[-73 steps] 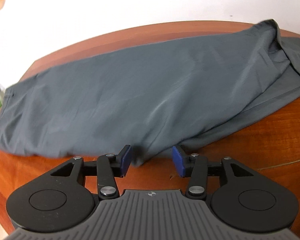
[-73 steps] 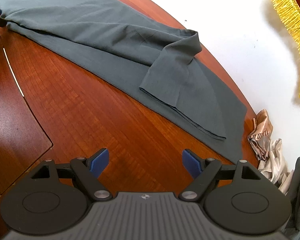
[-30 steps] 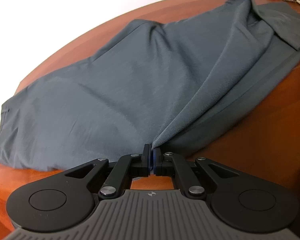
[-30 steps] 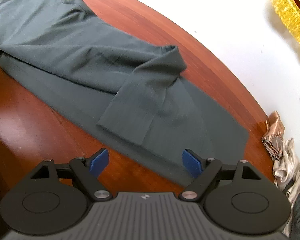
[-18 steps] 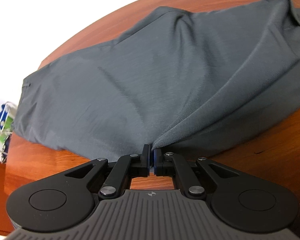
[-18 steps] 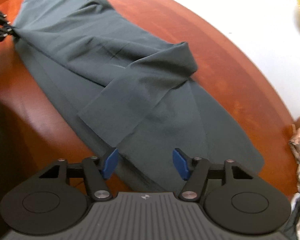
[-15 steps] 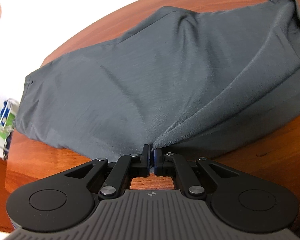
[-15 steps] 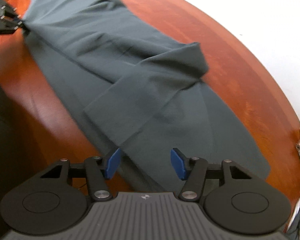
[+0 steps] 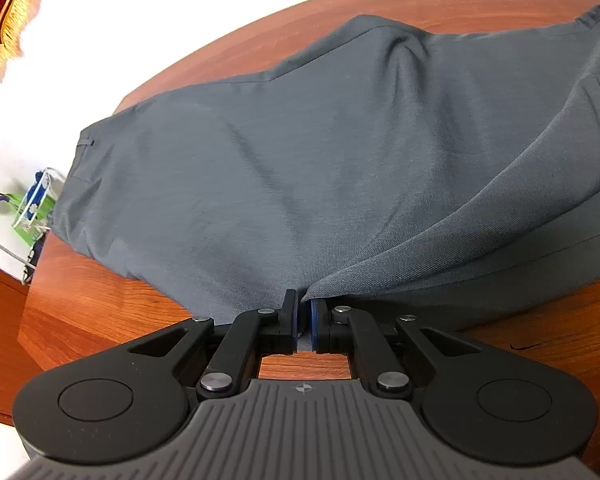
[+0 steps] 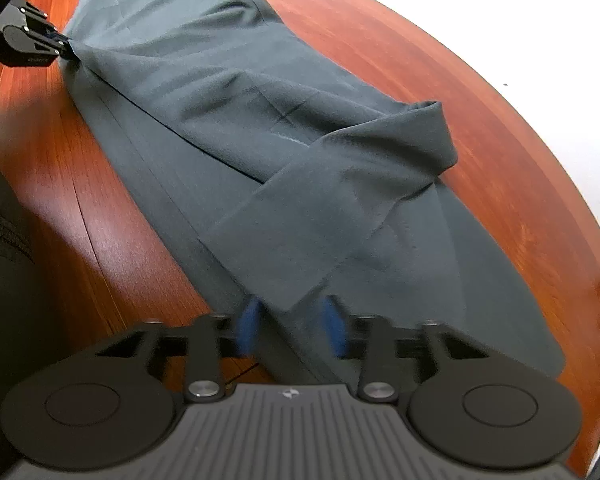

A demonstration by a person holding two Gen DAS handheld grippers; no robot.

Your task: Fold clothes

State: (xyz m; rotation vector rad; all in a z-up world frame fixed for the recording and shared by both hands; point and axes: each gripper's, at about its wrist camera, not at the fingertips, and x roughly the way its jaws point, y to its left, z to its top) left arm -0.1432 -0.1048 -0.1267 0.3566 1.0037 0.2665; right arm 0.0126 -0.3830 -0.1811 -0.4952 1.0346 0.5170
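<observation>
Grey trousers (image 9: 340,168) lie stretched across a round reddish wood table (image 9: 520,360), waistband end toward the left wrist view's left side, legs running off to the right. Left gripper (image 9: 304,312) is pinched tight on a fold of the near edge of the fabric, which rises in a ridge from its tips; in the right wrist view the same gripper (image 10: 62,52) shows at the top left corner, biting the cloth there.

Right gripper (image 10: 290,322) hovers at the leg end, jaws closing w/ the corner of a turned-back leg flap between the blue pads (image 10: 247,326) (pads are motion-blurred, so can't tell if they press the cloth yet). Flap lies doubled over the lower leg.

Off the table's left edge: a green-and-blue pkg (image 9: 34,208) and a fringed maroon cloth (image 9: 0,20).
</observation>
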